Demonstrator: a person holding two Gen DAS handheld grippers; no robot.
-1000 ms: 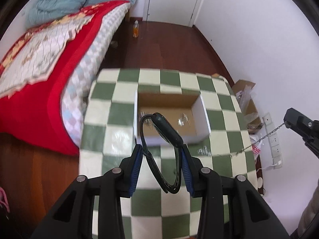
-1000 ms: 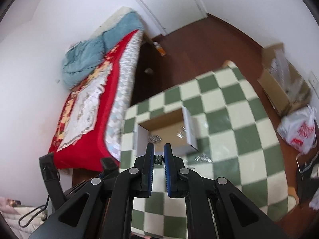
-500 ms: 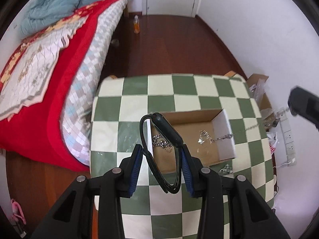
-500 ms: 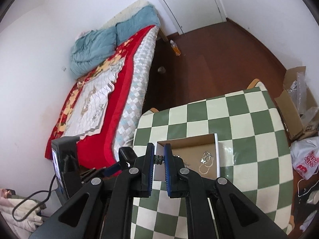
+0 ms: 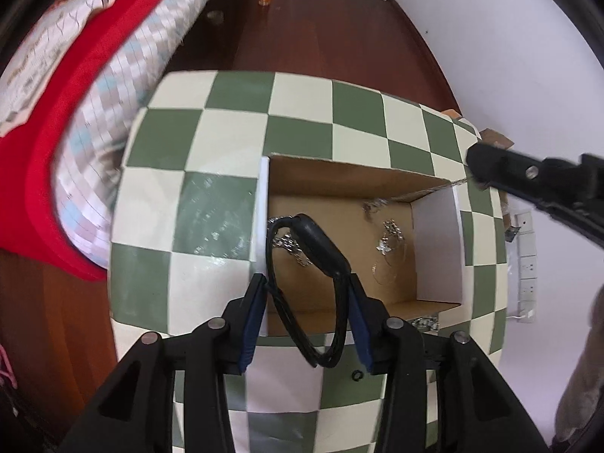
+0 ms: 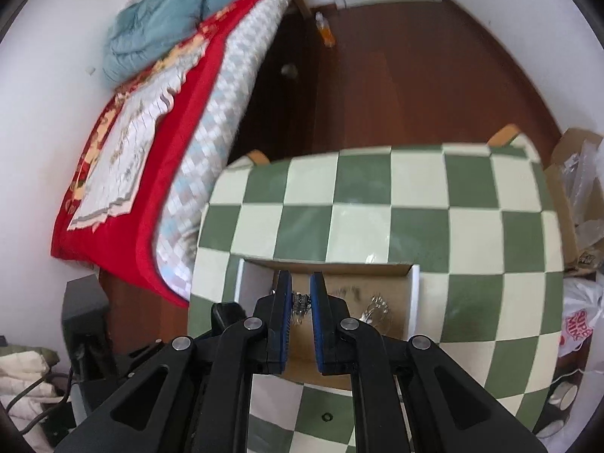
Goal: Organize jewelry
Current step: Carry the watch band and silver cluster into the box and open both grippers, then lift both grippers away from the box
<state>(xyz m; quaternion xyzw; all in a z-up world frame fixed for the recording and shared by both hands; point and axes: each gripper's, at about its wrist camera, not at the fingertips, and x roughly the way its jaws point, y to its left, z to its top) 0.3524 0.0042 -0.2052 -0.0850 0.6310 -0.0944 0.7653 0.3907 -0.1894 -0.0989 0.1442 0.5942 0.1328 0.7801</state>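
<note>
Bedroom: red-quilted bed (image 6: 124, 173) at upper left of both views, dark wood floor (image 6: 396, 83) beyond, checkered green-and-cream tabletop (image 5: 211, 158) filling centre frame. Open cardboard box (image 5: 339, 185) sits on it, silver chains (image 5: 389, 234) loose on its floor.

Left hand-held gripper (image 5: 306, 294) is pinching a black bangle (image 5: 302, 264), its loop hanging over the box's near-left corner. Right hand-held gripper (image 6: 301, 302) has its pads nearly pressed together on a small chain bundle (image 6: 300, 300) above the box's left part; in the left view it enters at right.

Risks, as I judge them:
- Bangle straddles the box's white left wall (image 5: 260, 219); released here it may tip outside.
- Dangling chain could snag the box rim or tangle with chains inside.
- Both tools converge on one small box; collision likely.

Room: tabletop beyond the box is open. More silver pieces (image 5: 426, 322) and a small dark ring (image 5: 356, 375) lie near the front edge.
</note>
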